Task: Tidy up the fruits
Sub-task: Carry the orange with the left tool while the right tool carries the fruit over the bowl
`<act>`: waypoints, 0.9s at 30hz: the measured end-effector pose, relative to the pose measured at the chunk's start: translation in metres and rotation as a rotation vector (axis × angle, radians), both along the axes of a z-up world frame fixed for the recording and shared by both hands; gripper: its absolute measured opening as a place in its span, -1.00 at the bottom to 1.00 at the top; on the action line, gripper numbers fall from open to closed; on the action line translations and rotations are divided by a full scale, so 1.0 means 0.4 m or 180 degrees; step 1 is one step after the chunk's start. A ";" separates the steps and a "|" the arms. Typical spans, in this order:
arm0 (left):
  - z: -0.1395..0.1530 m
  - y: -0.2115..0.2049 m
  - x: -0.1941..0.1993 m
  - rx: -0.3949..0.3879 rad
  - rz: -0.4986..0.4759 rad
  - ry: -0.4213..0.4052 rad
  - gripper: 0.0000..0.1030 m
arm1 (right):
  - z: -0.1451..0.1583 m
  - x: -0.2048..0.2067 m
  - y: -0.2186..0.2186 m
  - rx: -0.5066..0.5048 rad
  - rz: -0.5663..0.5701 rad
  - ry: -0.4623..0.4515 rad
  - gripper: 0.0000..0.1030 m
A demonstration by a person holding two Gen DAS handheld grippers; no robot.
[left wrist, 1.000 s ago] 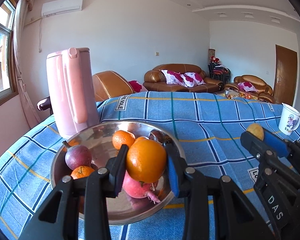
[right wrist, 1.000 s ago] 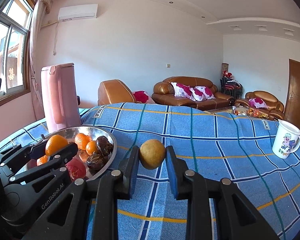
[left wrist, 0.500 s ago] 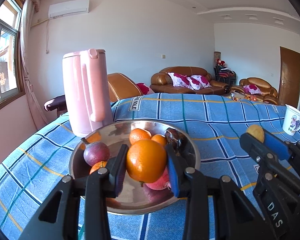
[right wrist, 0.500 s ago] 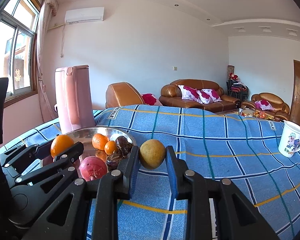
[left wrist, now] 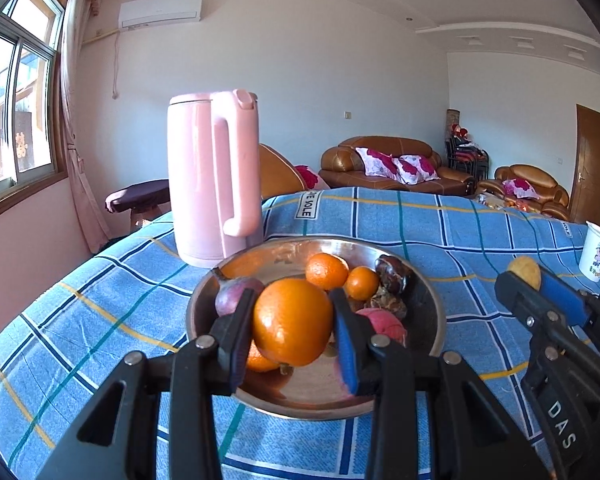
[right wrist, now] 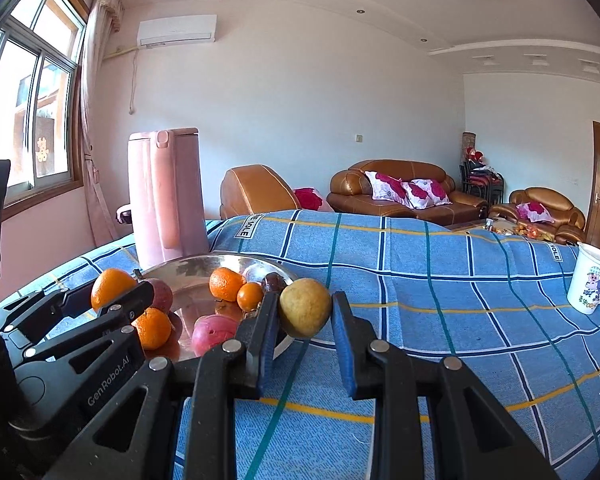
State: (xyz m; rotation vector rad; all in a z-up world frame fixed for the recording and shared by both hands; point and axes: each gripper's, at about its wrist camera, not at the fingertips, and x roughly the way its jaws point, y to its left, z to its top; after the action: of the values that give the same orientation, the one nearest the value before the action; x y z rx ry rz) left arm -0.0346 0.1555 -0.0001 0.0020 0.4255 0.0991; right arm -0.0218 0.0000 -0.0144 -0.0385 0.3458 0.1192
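Observation:
My left gripper is shut on a large orange and holds it above the near part of a steel bowl. The bowl holds small oranges, a purple fruit, a pink-red fruit and dark fruits. My right gripper is shut on a yellow-brown round fruit, just right of the bowl's rim. The left gripper with its orange shows at the left of the right wrist view.
A tall pink kettle stands just behind the bowl on the blue checked cloth. A white printed mug stands at the far right of the table. Sofas and a door are beyond.
Both grippers have drawn back and to the left with their fruits still held. The bowl and kettle now sit further right and further away in both views.

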 end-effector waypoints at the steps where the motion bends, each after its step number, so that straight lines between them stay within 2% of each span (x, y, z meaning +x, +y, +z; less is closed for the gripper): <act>1: -0.001 0.007 -0.001 -0.0006 0.0011 0.0003 -0.26 | 0.000 -0.001 0.005 0.0000 0.0006 -0.0001 -0.44; 27: -0.007 0.093 0.010 -0.0124 0.0167 0.0034 -0.26 | -0.015 0.045 0.093 0.0029 0.0165 0.0192 -0.44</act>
State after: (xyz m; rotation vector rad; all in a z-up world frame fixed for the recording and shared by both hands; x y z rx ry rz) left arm -0.0305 0.1927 -0.0028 -0.0470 0.4380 0.1427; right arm -0.0040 0.0371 -0.0204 -0.0350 0.4045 0.1734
